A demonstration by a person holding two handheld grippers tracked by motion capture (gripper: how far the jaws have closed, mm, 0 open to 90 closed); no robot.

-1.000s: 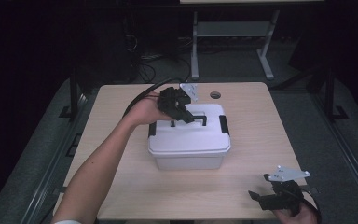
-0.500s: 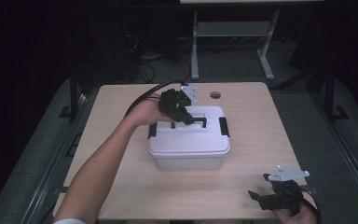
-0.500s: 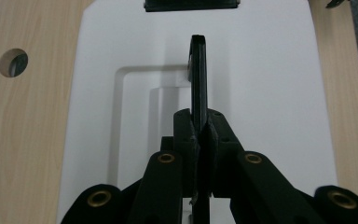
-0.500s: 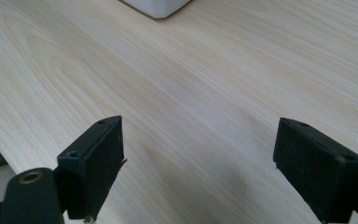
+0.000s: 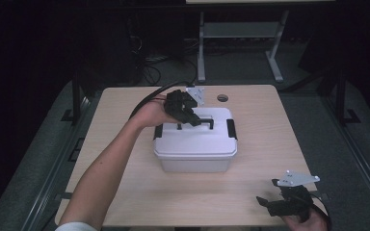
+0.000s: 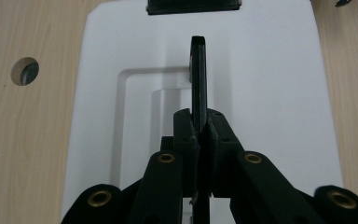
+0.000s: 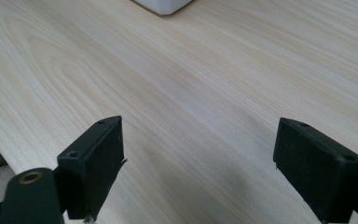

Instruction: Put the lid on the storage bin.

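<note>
High view: a white lidded storage box (image 5: pixel 195 144) sits at the middle of the wooden table (image 5: pixel 125 192), with black latches at its 3 and 9 o'clock ends. The box's long axis runs from 9 to 3 o'clock across the table, and its black carry handle (image 5: pixel 203 120) follows the same line along the lid. The left gripper (image 5: pixel 189 117) comes in from 10 o'clock and is clamped on that handle near its left end. The right gripper (image 5: pixel 270 204) rests well apart at 5 o'clock, near the table's front edge, holding nothing. The grasp on the handle looks made; lifting or carrying the box appears to be what is left, since the box seems to sit flat on the table.

Left gripper view: the handle (image 6: pixel 198 84) runs straight from the jaws toward 12 o'clock, standing edge-up above its recess in the lid (image 6: pixel 270 93). Both pads press against it from either side. One latch (image 6: pixel 193 6) shows at 12 o'clock, and a round hole in the table (image 6: pixel 24 71) at 10 o'clock.

Right gripper view: the jaws stand wide apart over bare wood (image 7: pixel 177 93), nothing between them. A corner of the box (image 7: pixel 164 5) shows at 12 o'clock, well away.
</note>
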